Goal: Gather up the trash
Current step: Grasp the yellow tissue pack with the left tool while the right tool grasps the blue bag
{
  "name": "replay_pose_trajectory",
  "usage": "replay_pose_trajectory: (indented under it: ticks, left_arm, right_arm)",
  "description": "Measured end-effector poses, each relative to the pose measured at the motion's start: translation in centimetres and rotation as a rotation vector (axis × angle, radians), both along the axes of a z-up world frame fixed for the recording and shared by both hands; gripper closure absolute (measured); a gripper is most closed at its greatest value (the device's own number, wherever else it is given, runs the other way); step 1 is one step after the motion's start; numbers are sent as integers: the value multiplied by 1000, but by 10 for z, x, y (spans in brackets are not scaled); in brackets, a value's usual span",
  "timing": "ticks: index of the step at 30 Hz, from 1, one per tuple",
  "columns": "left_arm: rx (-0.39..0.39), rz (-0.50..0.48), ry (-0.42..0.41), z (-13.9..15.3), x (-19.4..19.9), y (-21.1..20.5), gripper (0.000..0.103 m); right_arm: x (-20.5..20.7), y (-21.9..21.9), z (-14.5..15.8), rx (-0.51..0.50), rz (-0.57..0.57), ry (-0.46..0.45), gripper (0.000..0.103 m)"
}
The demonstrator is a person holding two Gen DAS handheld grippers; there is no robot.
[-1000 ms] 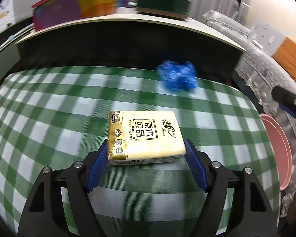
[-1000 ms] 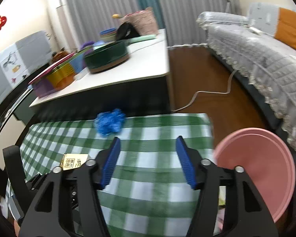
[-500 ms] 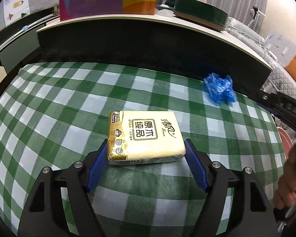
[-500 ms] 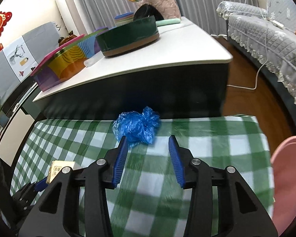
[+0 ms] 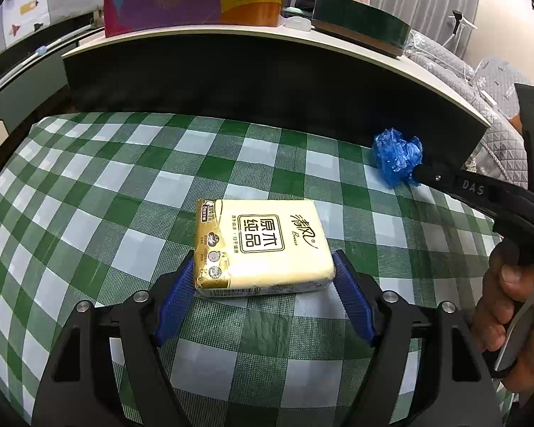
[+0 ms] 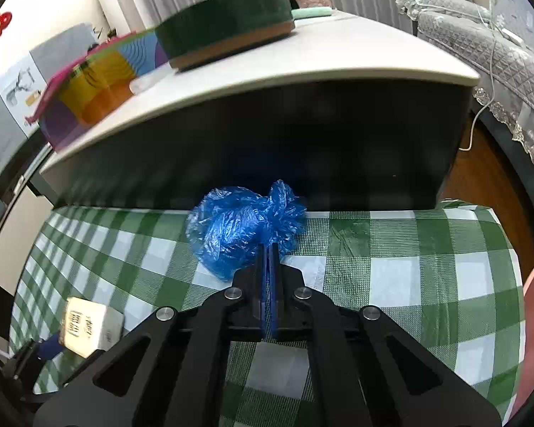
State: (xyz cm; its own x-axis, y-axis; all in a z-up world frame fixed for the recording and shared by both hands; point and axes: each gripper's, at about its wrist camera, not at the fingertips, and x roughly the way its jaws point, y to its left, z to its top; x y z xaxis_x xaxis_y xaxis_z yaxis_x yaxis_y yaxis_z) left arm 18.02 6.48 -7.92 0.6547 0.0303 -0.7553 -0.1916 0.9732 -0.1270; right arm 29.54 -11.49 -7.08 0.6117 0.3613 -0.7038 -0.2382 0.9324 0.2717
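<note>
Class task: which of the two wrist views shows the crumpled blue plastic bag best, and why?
The right wrist view: the blue plastic bag sits large and central, with the shut right gripper pinching its near edge. The left wrist view shows it small, at the far right of the checked cloth.

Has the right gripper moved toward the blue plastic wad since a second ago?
Yes. The right gripper has come forward over the checked cloth to the blue plastic wad, and its jaws have just closed on the wad's near edge.
</note>
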Motion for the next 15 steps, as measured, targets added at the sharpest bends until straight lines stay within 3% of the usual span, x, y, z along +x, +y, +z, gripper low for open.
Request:
replay_pose_trajectory:
  ticks: [15]
  left_arm:
    - [-20,-51,-108,44,-36,-23,32]
  right_arm:
    - [-82,-35,69,-83,-47,-105,102]
